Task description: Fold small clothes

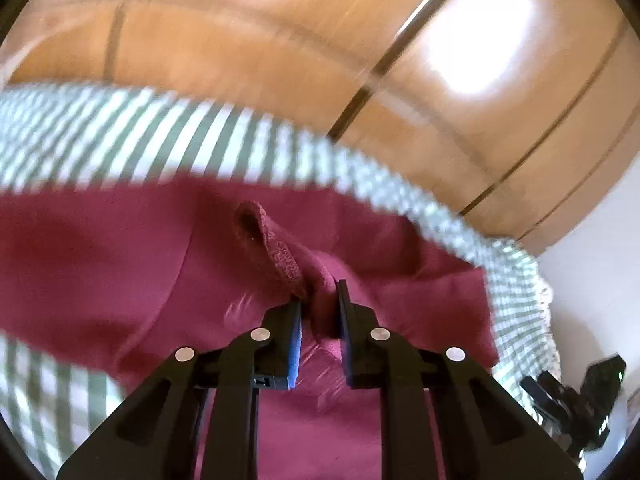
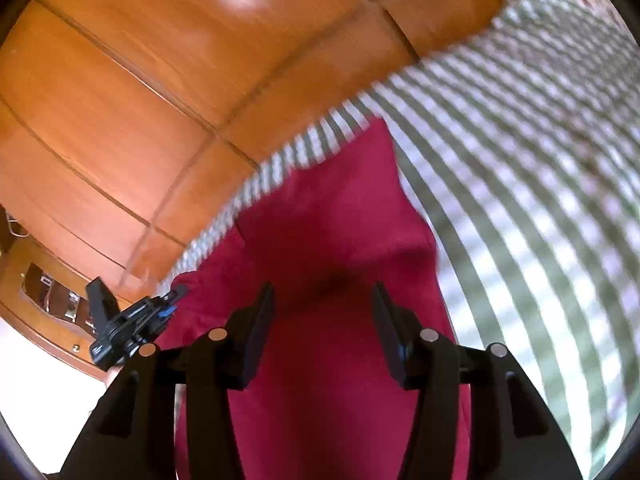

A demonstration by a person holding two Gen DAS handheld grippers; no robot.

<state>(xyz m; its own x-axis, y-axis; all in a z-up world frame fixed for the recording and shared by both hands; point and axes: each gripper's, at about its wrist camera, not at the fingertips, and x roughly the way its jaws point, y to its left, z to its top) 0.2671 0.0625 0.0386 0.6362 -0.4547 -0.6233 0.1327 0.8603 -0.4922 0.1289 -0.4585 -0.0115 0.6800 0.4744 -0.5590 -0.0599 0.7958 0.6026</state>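
My left tongs [image 1: 320,300] are clamped on a bunched fold of the maroon garment [image 1: 120,264], which lies on the green-checked cloth [image 1: 120,132]. My right tongs [image 2: 323,300] stand apart above the garment's middle, gripping nothing, with the wooden panelling [image 2: 140,100] behind.

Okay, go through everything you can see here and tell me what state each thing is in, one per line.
Left gripper: shut on a bunched fold of the red garment.
Right gripper: jaws open, red cloth behind them, nothing gripped.
Red garment: rumpled, partly lifted, lying on the checked cloth.
Checked cloth: spread under the garment.
Wooden cabinet doors: shut.
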